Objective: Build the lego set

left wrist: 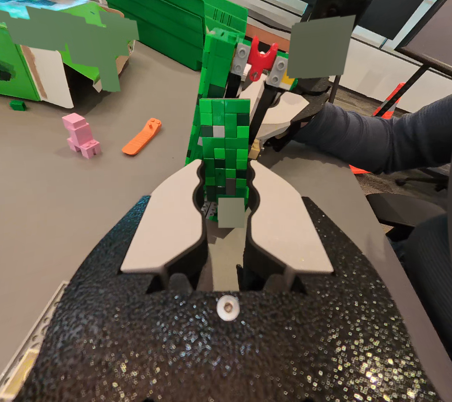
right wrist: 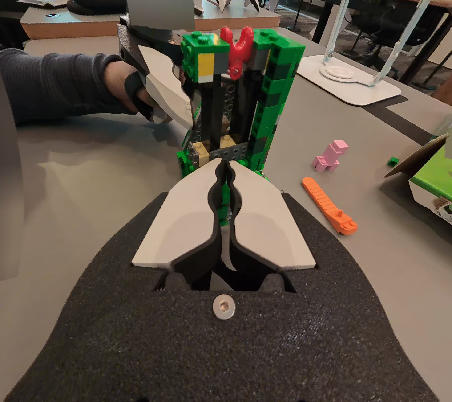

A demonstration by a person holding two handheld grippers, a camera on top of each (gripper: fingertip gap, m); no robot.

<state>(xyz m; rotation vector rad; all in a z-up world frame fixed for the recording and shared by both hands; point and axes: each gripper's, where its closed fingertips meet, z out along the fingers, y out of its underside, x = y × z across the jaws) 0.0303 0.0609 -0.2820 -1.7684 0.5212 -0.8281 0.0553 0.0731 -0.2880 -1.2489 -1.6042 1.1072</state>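
The green brick tower [left wrist: 225,145] stands upright on the desk [left wrist: 73,194], long axis vertical. The left gripper [left wrist: 226,170] clamps its tiled wall; the right gripper [right wrist: 226,165] is clenched at its base, whether on anything I cannot tell.

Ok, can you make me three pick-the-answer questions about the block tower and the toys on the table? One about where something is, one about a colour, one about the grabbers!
1. Where is the red piece?
A. at the top of the green tower
B. on the table
C. beside the pink pig

2. What colour is the flat ridged tool?
A. blue
B. orange
C. yellow

3. How do the right gripper fingertips stand?
A. wide apart
B. together
C. hidden

Answers: 1 A, it sits between the tower's top blocks. 2 B, it is plainly orange. 3 B, the tips meet.
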